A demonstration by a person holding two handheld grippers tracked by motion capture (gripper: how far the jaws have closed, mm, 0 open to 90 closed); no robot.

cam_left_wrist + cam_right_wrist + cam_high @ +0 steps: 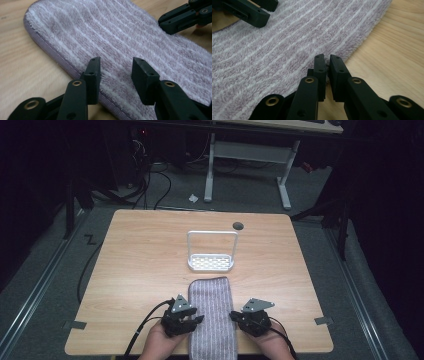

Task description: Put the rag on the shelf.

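Wooden counter (145, 270), striped lilac towel (212, 317) folded flat at near edge, white rack (211, 252) just beyond. Left claw (116, 72) spread over towel's left hem, not gripping. Right claw (327, 65) nearly pressed together, pinching towel's right edge.

black tools (196, 319), brass rivets, grey plates, cables

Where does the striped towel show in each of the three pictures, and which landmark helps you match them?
High view: the towel lies at the table's near edge, between the left gripper and right gripper.
Left gripper view: it runs from upper left to lower right.
Right gripper view: it covers the left and middle.
Shared landmark: the wooden table.
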